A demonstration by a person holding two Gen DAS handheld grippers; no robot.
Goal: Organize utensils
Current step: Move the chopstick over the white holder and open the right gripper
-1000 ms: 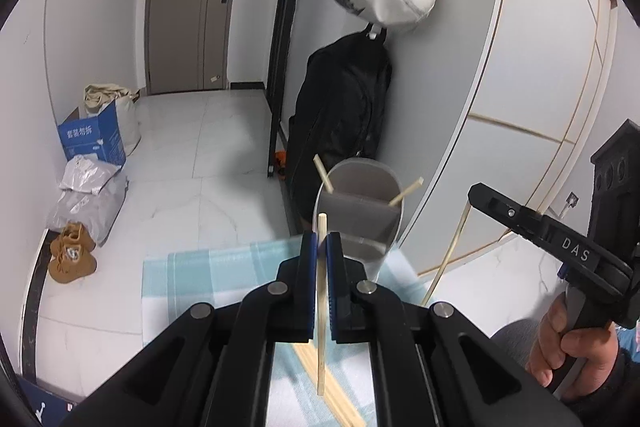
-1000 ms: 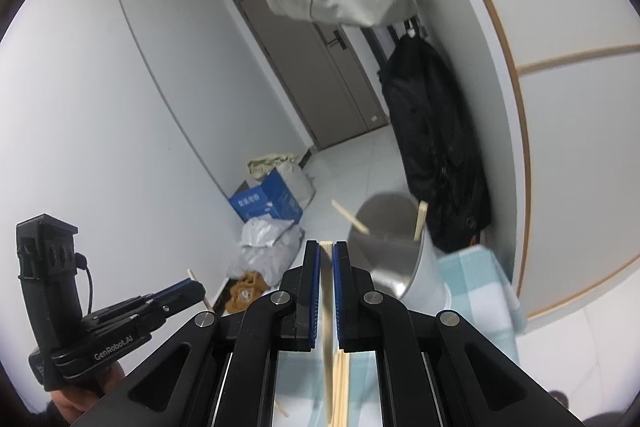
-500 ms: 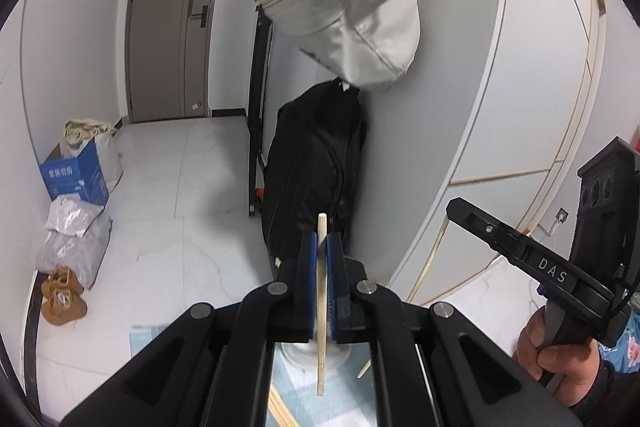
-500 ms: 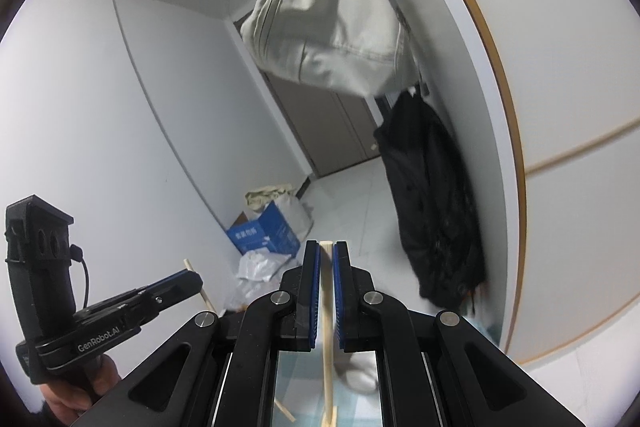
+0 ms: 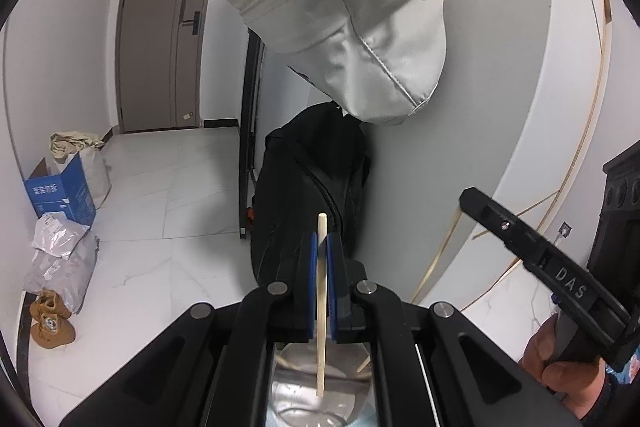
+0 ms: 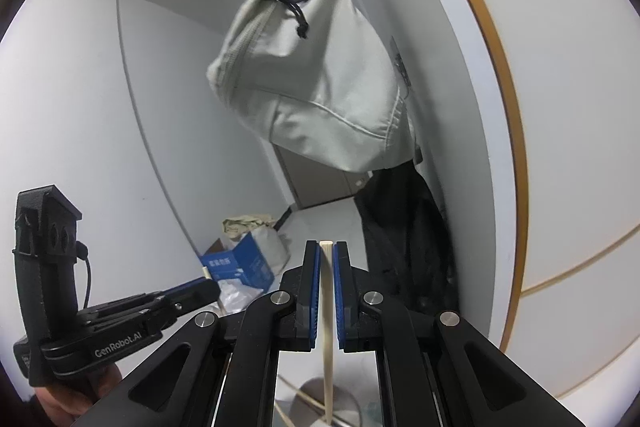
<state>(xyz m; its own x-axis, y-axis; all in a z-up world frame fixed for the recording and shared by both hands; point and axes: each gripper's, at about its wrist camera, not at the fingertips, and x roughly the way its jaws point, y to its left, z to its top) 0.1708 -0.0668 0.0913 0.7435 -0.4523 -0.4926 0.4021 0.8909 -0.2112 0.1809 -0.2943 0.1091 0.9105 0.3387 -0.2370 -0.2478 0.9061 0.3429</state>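
Grippers, left and right, one chopstick each

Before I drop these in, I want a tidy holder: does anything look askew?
Yes: the chopsticks already in the grey holder lean outward at opposing slants rather than upright. Both held chopsticks sit straight in their hand-held grippers.

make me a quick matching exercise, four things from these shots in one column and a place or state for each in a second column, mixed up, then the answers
1. left gripper
2. pale bag
3. black coat
4. brown slippers

A. hanging high on the wall
B. on the floor, bottom left
C. shut on a chopstick
D. hanging under the pale bag

Pairs: 1-C, 2-A, 3-D, 4-B
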